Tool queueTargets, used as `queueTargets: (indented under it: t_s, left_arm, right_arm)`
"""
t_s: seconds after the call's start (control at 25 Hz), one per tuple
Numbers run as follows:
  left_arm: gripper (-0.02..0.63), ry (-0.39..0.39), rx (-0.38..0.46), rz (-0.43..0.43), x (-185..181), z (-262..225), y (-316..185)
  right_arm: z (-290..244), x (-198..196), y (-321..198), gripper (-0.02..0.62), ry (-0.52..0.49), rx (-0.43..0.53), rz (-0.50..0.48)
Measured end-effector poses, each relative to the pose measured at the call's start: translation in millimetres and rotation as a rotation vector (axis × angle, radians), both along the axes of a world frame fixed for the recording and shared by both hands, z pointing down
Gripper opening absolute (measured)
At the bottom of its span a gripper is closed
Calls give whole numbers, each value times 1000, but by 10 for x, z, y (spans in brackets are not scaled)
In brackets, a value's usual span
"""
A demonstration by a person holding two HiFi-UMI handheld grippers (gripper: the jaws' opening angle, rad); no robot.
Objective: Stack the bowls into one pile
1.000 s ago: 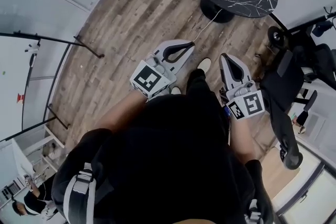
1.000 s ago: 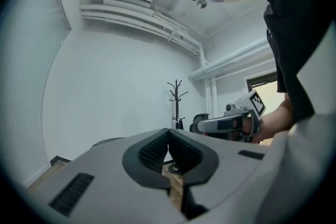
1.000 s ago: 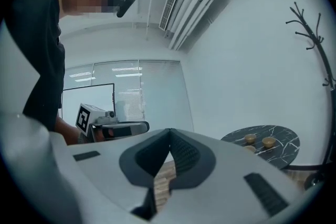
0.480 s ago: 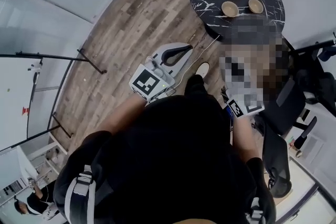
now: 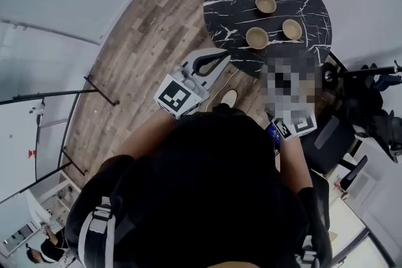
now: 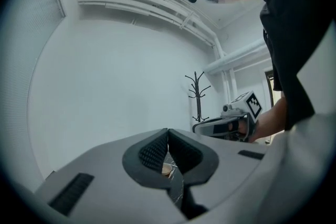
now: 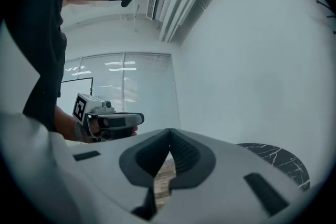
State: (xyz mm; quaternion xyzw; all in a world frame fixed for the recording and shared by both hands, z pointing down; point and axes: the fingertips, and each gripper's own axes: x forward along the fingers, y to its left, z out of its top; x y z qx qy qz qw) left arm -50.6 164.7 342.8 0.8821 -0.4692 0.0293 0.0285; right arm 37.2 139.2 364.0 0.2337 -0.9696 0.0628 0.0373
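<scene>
**Both grippers shut and empty: open up before you reach the bowls**

Your left gripper [image 5: 225, 56] has its jaws pressed together with nothing between them. Your right gripper [image 7: 169, 132] is clenched the same way, tip against tip, also empty. Both point roughly level toward the round black marble table [image 5: 229, 0], which lies at about 1 o'clock from you in the head view.

All three bowls sit apart on that table, none stacked yet. The far bowl [image 5: 266, 4] is at 12 o'clock of the group, the near bowl [image 5: 257, 37] at 7 o'clock and the right bowl [image 5: 292, 29] at 4 o'clock. They are near one another but not touching.

What could go wrong, as I judge it:

- If you arrive with the jaws shut, the tips will shove a bowl instead of straddling its rim. On polished marble a small bowl would likely skid, perhaps toward the edge at 6 o'clock.
- If you reach for the far bowl first, the gripper body passes over the other two and could clip them. Taking the near bowl first avoids that.
- The grippers are close side by side, so converging on one bowl risks them knocking together.
- The black chair [image 5: 330, 141] at your 4 o'clock crowds your right side.
</scene>
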Motion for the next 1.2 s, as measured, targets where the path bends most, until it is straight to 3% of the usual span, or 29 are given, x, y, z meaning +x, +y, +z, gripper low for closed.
queueTargets:
  t_s: [0.52,0.76,1.2]
  left_arm:
    - [5,-6,-43,19,47,42,-825]
    - [5,-18,-52,69,-29,175,-1176]
    - [4,-27,2,338,61,203,-1922]
  right_arm:
    - [194,112,-897,-6,11,-54,55]
    - [350,133,-1206,-6,33,-85,127]
    - [956,207,-1935,-6,148,-194,369]
